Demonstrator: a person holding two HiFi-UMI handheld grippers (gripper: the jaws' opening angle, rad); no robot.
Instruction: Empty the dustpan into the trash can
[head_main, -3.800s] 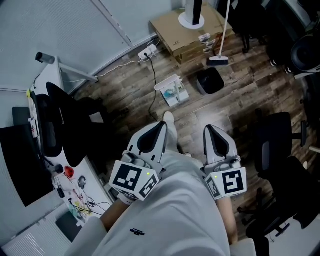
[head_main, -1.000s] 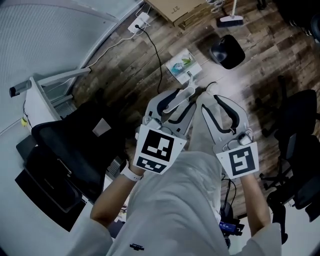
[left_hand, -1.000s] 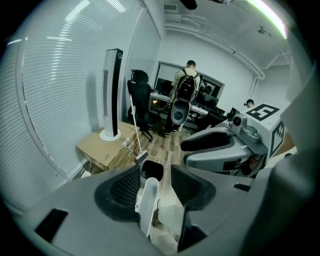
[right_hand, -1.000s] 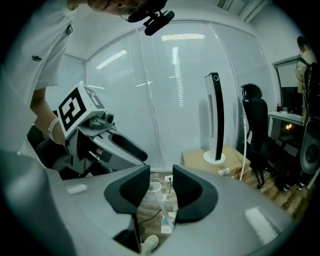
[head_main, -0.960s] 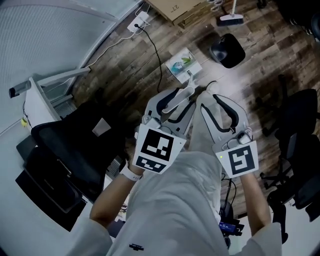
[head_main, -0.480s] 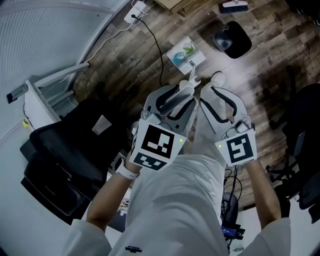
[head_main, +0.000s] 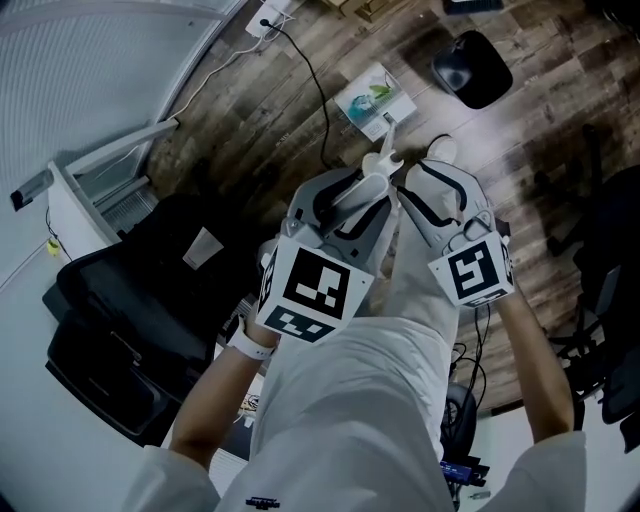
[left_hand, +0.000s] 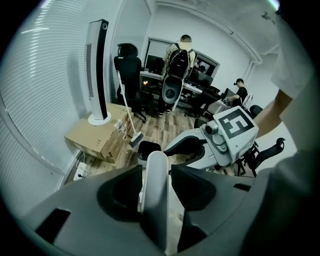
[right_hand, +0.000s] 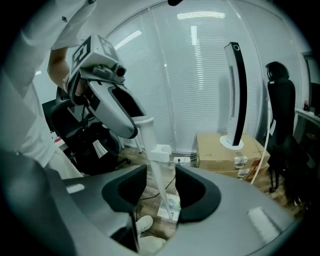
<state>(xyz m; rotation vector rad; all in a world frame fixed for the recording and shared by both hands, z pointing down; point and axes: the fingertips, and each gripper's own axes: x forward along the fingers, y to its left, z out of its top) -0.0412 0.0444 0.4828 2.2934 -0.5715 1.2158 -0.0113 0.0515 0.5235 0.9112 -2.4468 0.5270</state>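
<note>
Both tongs have sunk toward the floor over the last second. The right tongs (right_hand: 160, 168) have just been opening and stand spread, the white dustpan handle (right_hand: 150, 132) showing in their gap with neither pad on it. The left tongs (left_hand: 155, 172) pinch that handle. The dustpan (head_main: 375, 97) is down at the wooden floor (head_main: 300, 110), near the black trash can (head_main: 472, 68) but apart from it.

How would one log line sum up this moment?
left claw: shut on dustpan handle | right claw: jaws just opening, handle ahead, ungripped | trash can: not yet reached
</note>
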